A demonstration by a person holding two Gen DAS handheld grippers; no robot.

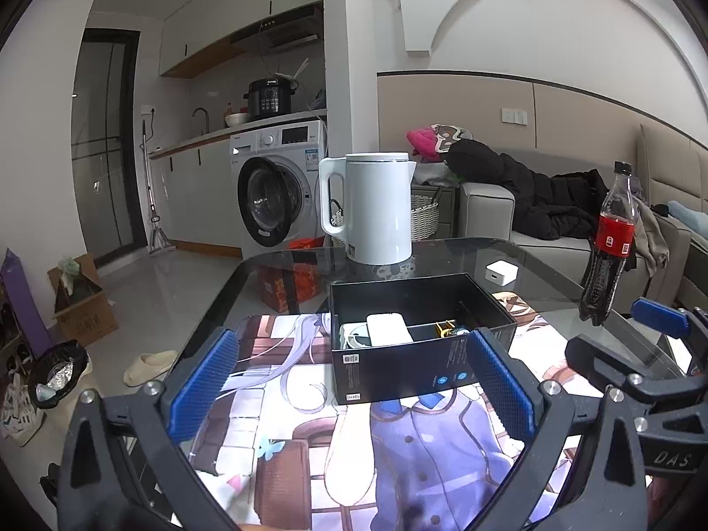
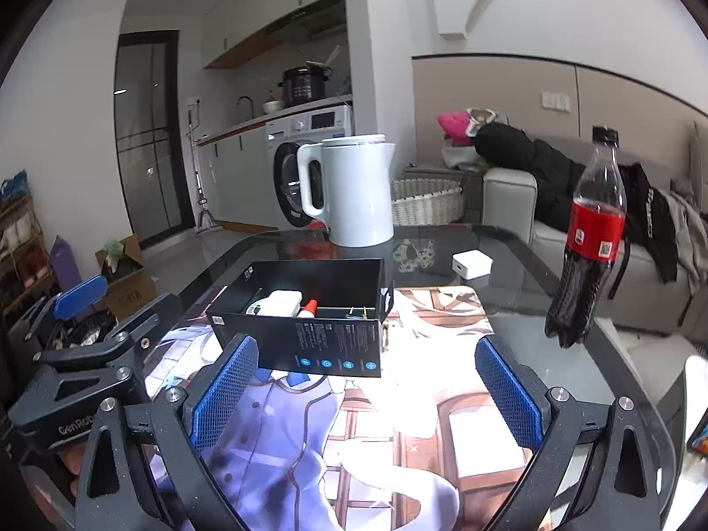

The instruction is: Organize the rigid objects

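Two handheld tools hover side by side over a glass desk (image 1: pixel 553 261), both spread wide and holding nothing. The left tool (image 1: pixel 354 391) faces the near wall of an open black box (image 1: pixel 400 365) that rests partly on a printed mat (image 1: pixel 420 442); the right tool (image 2: pixel 369 394) hangs over the same mat, with the box ahead and to its left.

Inside the box, seen from the left wrist, lie a white block (image 1: pixel 389 329), a coiled white cable (image 1: pixel 352 334) and a small yellow piece (image 1: pixel 444 327); the right wrist view also shows an orange-tipped item (image 2: pixel 309 307) there. Loose items on the glass beyond include a small white charger cube (image 2: pixel 472 263), a white kettle (image 2: pixel 354 190) and a cola bottle (image 2: pixel 590 243).

Judging by the layout, several small objects are already boxed and the hands stand between placements, free to reach again. The charger cube looks the likeliest next candidate: it sits well apart from the box, beyond the mat's far edge. Fetching it would call for the right tool to travel forward past the box, straddle the cube's flat sides, close squarely, then lift clear of the box rim before lowering it into the free space.
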